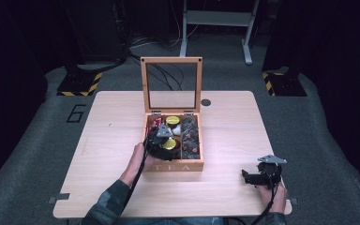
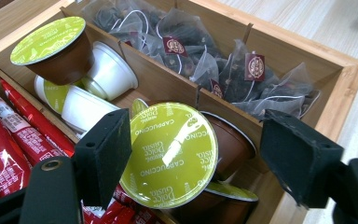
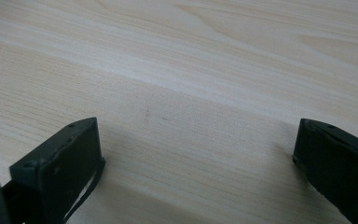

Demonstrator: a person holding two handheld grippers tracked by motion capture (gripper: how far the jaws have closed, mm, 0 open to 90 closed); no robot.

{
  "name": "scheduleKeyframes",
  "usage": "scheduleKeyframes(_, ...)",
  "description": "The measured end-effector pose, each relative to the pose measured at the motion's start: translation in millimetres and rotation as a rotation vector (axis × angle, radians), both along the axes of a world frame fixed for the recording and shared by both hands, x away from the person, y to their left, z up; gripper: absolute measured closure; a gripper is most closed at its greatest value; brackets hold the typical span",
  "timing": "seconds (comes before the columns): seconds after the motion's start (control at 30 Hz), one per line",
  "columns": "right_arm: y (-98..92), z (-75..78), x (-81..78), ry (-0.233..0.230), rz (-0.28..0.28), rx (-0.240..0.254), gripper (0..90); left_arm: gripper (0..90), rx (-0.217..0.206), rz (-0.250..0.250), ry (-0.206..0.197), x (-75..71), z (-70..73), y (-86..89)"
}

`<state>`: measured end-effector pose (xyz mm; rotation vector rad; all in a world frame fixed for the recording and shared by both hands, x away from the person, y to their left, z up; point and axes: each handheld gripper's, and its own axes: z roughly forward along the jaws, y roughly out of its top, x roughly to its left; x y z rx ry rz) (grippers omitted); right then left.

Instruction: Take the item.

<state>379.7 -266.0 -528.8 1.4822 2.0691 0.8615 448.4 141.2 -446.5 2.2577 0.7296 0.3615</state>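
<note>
High view: left gripper (image 1: 165, 139) sits over the wooden tea box (image 1: 178, 166) mid-table, glass lid (image 1: 171, 84) propped open at the back. Right gripper (image 1: 257, 176) parks low on the table (image 1: 234, 126) well to the right of the box, jaws spread, nothing between them.

Left gripper view: red sachets (image 2: 9, 135) at far left, then capsules; jaws spread wide around a Dolce Gusto cappuccino capsule (image 2: 170, 154), tilted on its side on other capsules, green foil lid facing the camera. Left pad looks touching or just beside the lid rim, right pad apart. Not pinched yet. Pyramid tea bags (image 2: 242, 79) fill the compartments to the right.

Handling, my read: capsule is light, rigid plastic cup, slick sides, foil lid dents or punctures easily. Grip across the brown cup wall below the rim, not on the foil.
</note>
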Motion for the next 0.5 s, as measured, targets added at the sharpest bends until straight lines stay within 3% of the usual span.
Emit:
scheduleKeyframes(0.3, 0.1, -0.1, -0.3, -0.001, -0.008, 0.001, 0.4, 32.5, 0.049, 0.006, 0.018, 0.9, -1.6, -0.5)
scheduleKeyframes(0.5, 0.1, -0.1, -0.4, -0.001, -0.009, 0.001, 0.4, 35.0, 0.06, 0.012, 0.013, 1.5, -1.7, 0.1)
